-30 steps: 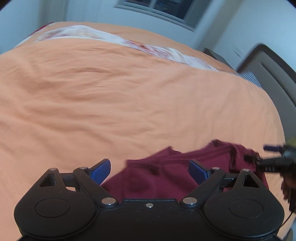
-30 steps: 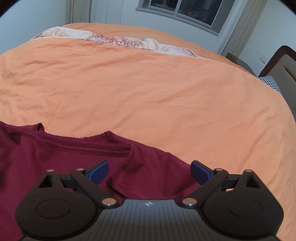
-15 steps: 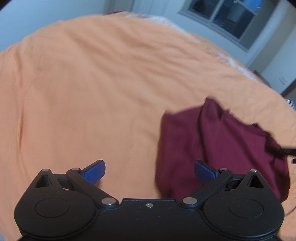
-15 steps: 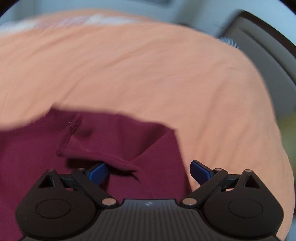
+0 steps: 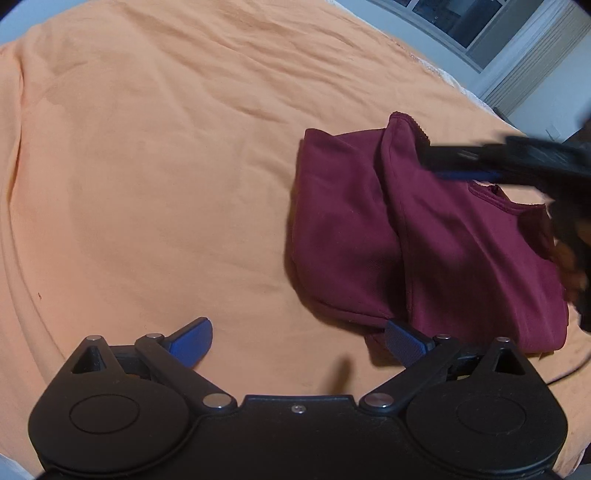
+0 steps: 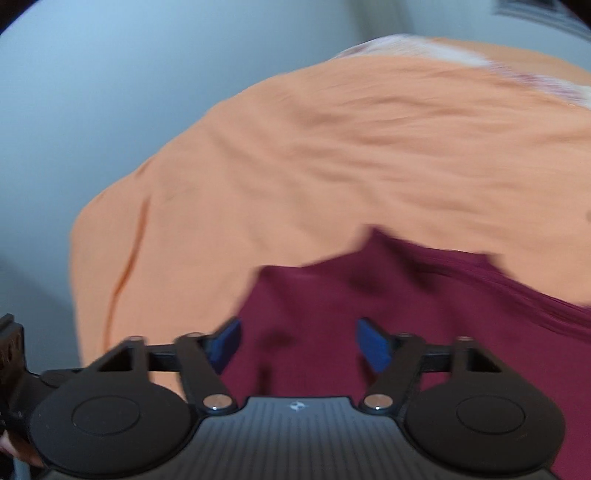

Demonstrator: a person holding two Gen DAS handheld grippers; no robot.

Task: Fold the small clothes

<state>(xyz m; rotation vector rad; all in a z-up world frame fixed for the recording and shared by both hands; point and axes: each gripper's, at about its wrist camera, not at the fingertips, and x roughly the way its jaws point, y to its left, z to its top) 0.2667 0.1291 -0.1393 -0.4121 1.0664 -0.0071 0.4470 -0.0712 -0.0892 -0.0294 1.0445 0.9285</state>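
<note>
A maroon garment [image 5: 424, 240] lies bunched and partly folded on the orange bedspread [image 5: 166, 166], right of centre in the left wrist view. My left gripper [image 5: 299, 339] is open over bare bedspread, its right fingertip just touching the garment's near edge. The right gripper [image 5: 480, 162] reaches in from the right above the garment's raised fold, blurred by motion. In the right wrist view the right gripper [image 6: 299, 343] is open with its jaws partly narrowed, and the maroon garment [image 6: 406, 314] lies under and between its fingers.
The orange bedspread [image 6: 332, 155] covers the whole bed. A window [image 5: 461, 18] and curtain are at the far right. A pale wall [image 6: 92, 92] lies past the bed's left edge. A person's hand [image 5: 569, 258] holds the right gripper.
The left gripper moved left, off the garment, which now lies to its right. The right gripper swung round to face the bed's left edge, and its jaws narrowed over the cloth.
</note>
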